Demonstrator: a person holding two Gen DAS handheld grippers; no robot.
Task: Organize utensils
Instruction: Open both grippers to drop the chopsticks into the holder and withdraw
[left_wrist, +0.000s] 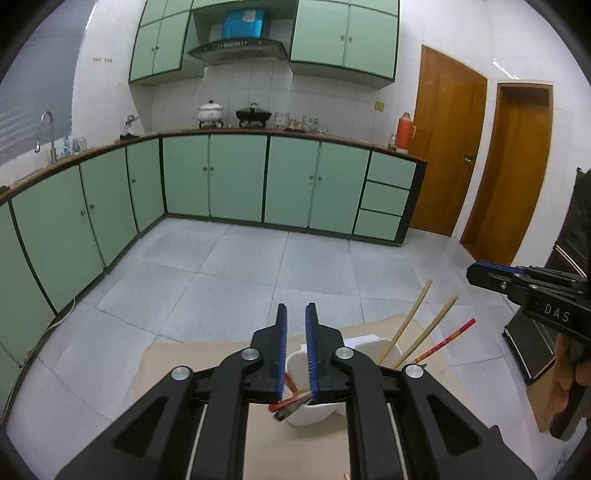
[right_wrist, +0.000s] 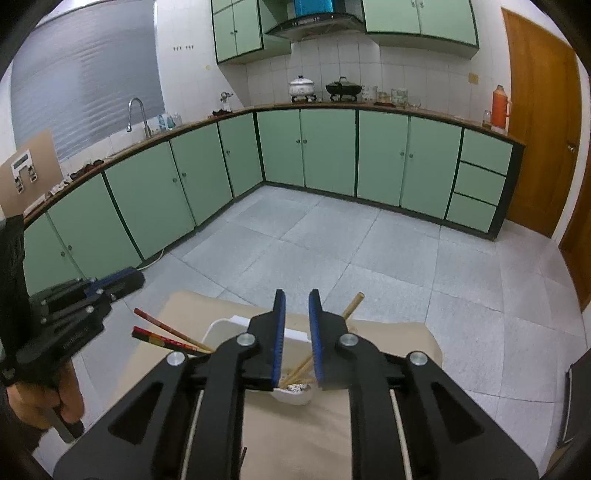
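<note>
Both pairs of tongs hang over a small table with a pale tan top, and neither pinches anything. The left tongs stand a little apart, a narrow gap between the blue pads with only floor showing through it. The right tongs are the same, slightly spread and empty.

The utensils are already gathered in a white holder at the lower middle of both views, just below the tips. Two plain bamboo chopsticks lean out toward the right of the left view, and a red patterned chopstick slants beside them. More red ones fan to the lower left in the right view. They lean because the holder is shallow and wide, so the long sticks tip against its rim. I judge the tongs are poised to pick or straighten one.

Around it is a kitchen: grey floor tiles, green cabinets under a dark counter, white wall tiles, wooden doors at the right.
</note>
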